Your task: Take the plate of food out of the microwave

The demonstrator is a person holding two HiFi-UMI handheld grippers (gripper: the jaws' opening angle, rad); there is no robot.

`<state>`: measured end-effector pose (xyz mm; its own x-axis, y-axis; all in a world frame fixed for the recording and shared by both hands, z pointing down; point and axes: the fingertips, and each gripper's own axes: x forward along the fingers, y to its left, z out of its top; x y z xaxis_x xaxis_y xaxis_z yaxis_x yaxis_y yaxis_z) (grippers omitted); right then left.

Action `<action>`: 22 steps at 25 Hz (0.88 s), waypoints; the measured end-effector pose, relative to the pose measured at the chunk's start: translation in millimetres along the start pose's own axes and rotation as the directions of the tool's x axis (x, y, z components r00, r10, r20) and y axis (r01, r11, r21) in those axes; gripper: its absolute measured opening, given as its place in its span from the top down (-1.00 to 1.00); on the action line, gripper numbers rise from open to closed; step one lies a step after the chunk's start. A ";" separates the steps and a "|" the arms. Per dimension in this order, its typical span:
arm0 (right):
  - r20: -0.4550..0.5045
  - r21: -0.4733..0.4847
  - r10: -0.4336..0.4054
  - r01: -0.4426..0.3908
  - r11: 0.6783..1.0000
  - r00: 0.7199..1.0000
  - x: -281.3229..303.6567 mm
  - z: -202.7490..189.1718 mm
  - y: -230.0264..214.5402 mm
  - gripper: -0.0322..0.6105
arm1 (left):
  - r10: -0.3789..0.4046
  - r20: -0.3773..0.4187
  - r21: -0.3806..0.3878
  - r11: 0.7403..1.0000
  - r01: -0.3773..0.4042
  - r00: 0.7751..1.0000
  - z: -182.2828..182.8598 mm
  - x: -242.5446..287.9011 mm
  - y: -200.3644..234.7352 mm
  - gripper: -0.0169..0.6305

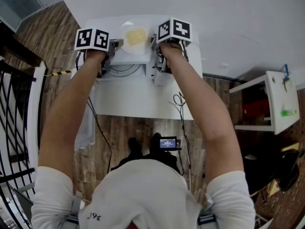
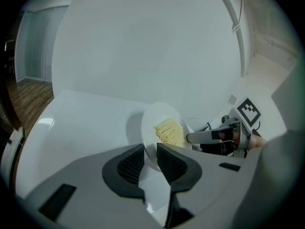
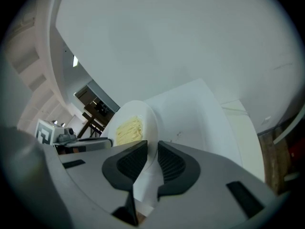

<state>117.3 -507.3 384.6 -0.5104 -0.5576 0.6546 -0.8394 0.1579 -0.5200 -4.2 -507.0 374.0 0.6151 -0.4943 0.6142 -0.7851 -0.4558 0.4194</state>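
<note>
A white plate (image 1: 136, 38) with pale yellow noodles (image 1: 137, 35) rests on the white table (image 1: 143, 99) at its far edge. My left gripper (image 1: 118, 43) is at the plate's left rim and my right gripper (image 1: 153, 41) at its right rim. In the left gripper view the rim of the plate (image 2: 159, 120) lies between the jaws of the left gripper (image 2: 150, 159), and the pads stand slightly apart from it. In the right gripper view the plate (image 3: 131, 116) likewise lies loosely between the jaws of the right gripper (image 3: 152, 159). No microwave is in view.
Cables (image 1: 124, 69) lie on the table between my hands. A white wall rises just behind the table. A white shelf unit (image 1: 274, 99) stands at the right and a black railing (image 1: 14, 128) at the left, on a wooden floor.
</note>
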 end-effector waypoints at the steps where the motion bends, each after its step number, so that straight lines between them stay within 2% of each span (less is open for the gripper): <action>1: 0.008 -0.038 -0.025 0.025 0.999 1.000 -0.2 1.0 0.1 0.74 | 0.009 -0.003 0.012 1.000 -0.009 1.000 0.8 0.6 0.4 0.74; 5: 0.030 -0.175 -0.107 0.111 0.978 0.994 -0.1 4.2 -0.9 0.68 | 0.029 -0.016 0.046 0.999 -0.029 0.999 4.4 2.5 0.5 0.73; 12: 0.029 -0.261 -0.181 0.182 0.948 0.983 1.6 5.3 -0.5 0.65 | 0.033 -0.024 0.065 0.997 -0.031 0.999 5.1 3.3 4.0 0.67; 16: 0.038 -0.270 -0.201 0.203 0.941 0.979 1.4 6.4 -0.7 0.65 | 0.061 -0.044 0.107 0.993 -0.056 0.997 -1.1 5.4 6.6 0.62; 22: 0.054 -0.255 -0.189 0.196 0.947 0.981 -1.3 7.4 -0.7 0.65 | 0.058 -0.016 0.132 0.990 -0.056 0.998 1.9 2.4 6.6 0.62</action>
<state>119.9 -512.7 380.1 -0.3319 -0.6209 0.7101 -0.9426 0.2475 -0.2242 -7.7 -512.6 376.9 0.5671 -0.5084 0.6480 -0.8017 -0.5212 0.2927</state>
